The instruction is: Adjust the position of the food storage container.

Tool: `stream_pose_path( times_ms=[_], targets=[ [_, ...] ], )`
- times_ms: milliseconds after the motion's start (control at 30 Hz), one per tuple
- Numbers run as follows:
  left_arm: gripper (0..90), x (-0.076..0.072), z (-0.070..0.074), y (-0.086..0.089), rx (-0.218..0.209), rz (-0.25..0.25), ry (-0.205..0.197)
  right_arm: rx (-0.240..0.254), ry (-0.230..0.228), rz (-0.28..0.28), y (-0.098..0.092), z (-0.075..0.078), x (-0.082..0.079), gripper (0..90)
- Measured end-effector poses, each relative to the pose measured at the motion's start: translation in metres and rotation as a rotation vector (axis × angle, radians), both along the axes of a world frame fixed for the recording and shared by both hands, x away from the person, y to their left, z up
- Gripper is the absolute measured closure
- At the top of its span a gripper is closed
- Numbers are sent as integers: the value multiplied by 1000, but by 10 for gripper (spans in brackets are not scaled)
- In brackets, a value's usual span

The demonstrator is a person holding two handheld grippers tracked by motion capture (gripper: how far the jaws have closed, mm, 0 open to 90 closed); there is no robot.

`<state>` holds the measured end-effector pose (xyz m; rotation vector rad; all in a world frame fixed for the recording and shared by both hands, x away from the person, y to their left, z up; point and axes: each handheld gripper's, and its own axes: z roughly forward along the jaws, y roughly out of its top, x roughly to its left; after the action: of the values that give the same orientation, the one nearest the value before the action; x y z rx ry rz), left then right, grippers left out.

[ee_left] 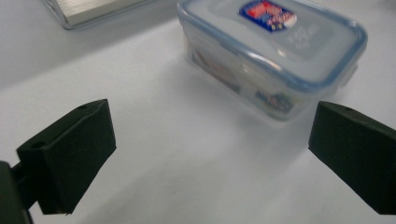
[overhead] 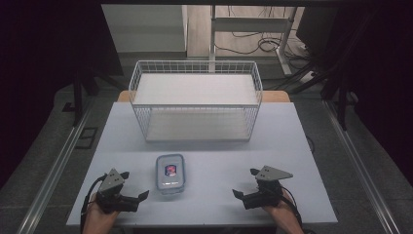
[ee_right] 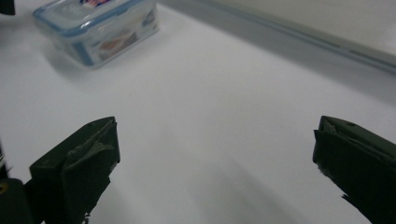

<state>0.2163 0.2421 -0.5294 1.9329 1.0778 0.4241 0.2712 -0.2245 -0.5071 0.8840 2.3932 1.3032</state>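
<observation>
A clear plastic food container (overhead: 170, 173) with a blue-rimmed lid and a red label lies on the pale table, in front of a white wire basket (overhead: 196, 100). My left gripper (overhead: 134, 185) rests near the front left edge, open, jaws pointing right toward the container (ee_left: 273, 58), which sits just beyond the jaws. My right gripper (overhead: 246, 183) rests near the front right, open, jaws pointing left; the container (ee_right: 95, 30) lies well ahead of it. Nothing is between either pair of jaws.
The wire basket has a white board on top and stands at the back of the table (overhead: 292, 141). Dark floor, metal rails and cables surround the table. A desk frame (overhead: 253, 24) stands beyond.
</observation>
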Motion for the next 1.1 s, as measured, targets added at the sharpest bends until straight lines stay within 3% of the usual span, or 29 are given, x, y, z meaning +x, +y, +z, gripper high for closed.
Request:
stream_pose_path(
  times_ms=[133, 267, 400, 533, 633, 700, 733, 900, 1000, 1100],
  targets=[
    [12, 3, -2, 4, -11, 29, 23, -3, -14, -34, 1, -1, 1, 0],
    [18, 4, -1, 6, -50, 5, 31, -50, -48, -77, 2, 0, 2, 0],
    [38, 6, -2, 3, -12, -2, 42, -47, -19, -101, 2, -1, 3, 0],
    [105, 7, 0, 2, 19, 9, 29, -30, -11, -83, 2, 0, 2, 0],
    [217, 11, 2, 4, -9, 21, 31, -40, -12, -80, 3, 0, 2, 0],
    [345, 14, 2, 6, -30, 28, 37, -46, -7, -76, 4, 0, 3, 0],
    [415, 20, 2, 7, -69, 42, 53, -46, -3, -77, 4, 0, 4, 0],
    [750, 37, 3, 1, -68, 83, 60, -50, 0, -76, 6, 1, 5, 0],
    [854, 54, 3, -6, -73, 80, 75, -56, 12, -69, 8, 0, 8, 0],
    [894, 63, 4, -9, -97, 69, 91, -61, 20, -70, 10, 1, 8, 23]
  ],
)
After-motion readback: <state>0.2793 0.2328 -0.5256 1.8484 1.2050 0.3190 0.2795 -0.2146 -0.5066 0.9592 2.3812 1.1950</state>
